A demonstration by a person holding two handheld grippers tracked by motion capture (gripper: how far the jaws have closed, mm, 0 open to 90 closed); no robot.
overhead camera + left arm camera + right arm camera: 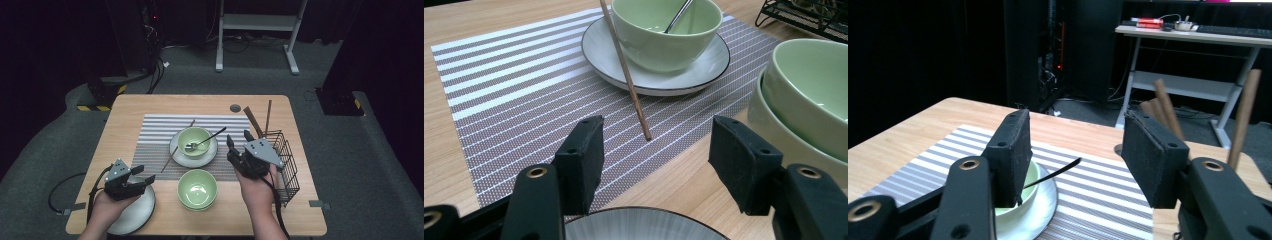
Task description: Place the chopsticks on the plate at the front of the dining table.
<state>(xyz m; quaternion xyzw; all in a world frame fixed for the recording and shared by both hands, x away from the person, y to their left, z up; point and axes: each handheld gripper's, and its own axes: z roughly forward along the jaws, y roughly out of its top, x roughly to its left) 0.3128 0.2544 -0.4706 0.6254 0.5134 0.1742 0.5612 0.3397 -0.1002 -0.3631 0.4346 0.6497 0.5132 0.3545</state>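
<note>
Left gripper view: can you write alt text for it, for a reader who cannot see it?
The open left gripper hovers over a striped placemat, a grey plate below it. Ahead, a green bowl holding a spoon sits on a white plate, with a chopstick leaning on that plate's rim. Stacked green bowls stand at right.
</note>
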